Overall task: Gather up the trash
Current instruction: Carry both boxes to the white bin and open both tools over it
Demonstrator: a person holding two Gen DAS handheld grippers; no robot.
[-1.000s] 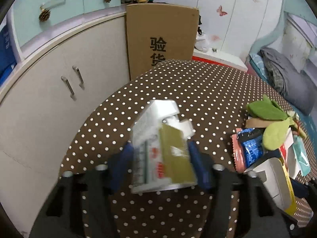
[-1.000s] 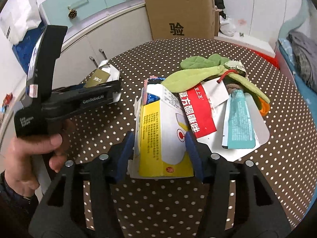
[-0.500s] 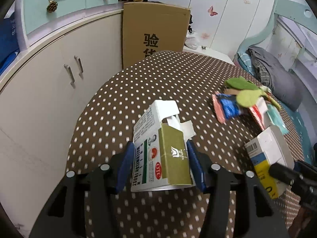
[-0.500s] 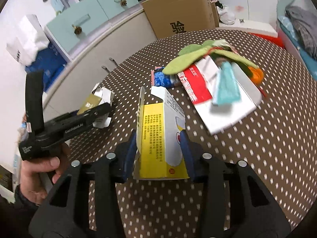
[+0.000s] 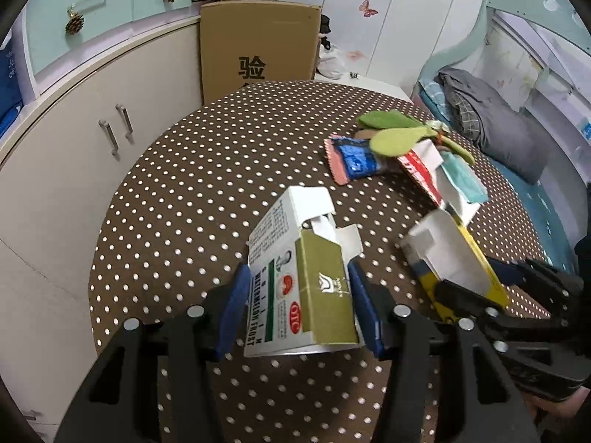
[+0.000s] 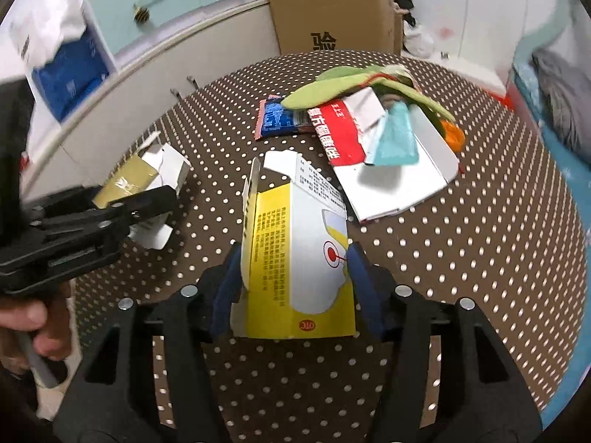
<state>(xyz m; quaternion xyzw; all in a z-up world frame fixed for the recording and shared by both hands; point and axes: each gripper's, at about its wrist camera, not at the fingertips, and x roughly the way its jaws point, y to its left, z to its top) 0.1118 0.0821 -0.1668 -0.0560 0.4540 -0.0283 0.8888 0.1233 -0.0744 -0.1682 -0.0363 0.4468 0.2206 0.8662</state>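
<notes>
Right gripper [image 6: 291, 277] has closed in beside left gripper [image 5: 295, 306] — each clamps 1 medicine box: yellow box [image 6: 295, 258], olive box [image 5: 306, 288].

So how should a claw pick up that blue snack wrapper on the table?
Pinch the blue snack wrapper at its pink crimped end, coming from the cabinet side. It lies flat on the table, and that end sticks out free, while the other end is tucked under the green leaf and the red packet.

Each camera looks forward along its own fingers, close above the counter [image 5: 207, 170]. Both views share the trash pile [image 5: 406, 158] [image 6: 369, 125] and cardboard box [image 5: 258, 44] [image 6: 332, 11].
</notes>
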